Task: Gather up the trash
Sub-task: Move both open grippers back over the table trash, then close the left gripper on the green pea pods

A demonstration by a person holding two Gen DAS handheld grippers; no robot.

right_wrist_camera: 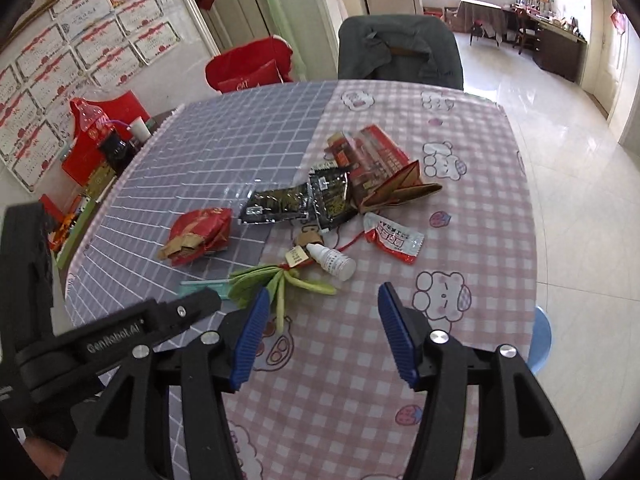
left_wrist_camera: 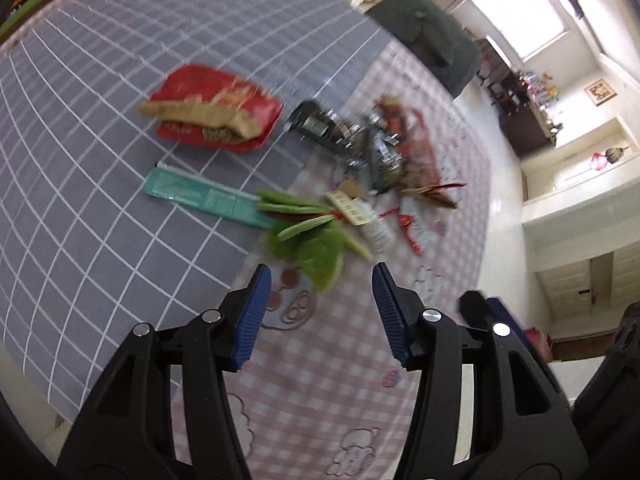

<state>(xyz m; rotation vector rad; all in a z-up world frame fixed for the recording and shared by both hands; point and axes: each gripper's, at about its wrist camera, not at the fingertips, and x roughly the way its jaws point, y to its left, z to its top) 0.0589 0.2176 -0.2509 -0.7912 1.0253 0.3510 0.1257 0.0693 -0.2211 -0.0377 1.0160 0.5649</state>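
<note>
The table (right_wrist_camera: 460,240) spreads ahead of both grippers, trash heaped mid-surface. The left gripper (left_wrist_camera: 320,312) and right gripper (right_wrist_camera: 320,330) hover released, jaws wide, holding nothing. Just beyond their tips lie green leaves (right_wrist_camera: 276,280); farther ahead, red wrapper (right_wrist_camera: 200,232), black packets (right_wrist_camera: 304,200), small white bottle (right_wrist_camera: 334,262).

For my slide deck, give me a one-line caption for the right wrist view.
Open right tool above checkered table strewn with wrappers, a dropper bottle and green leaves.
</note>
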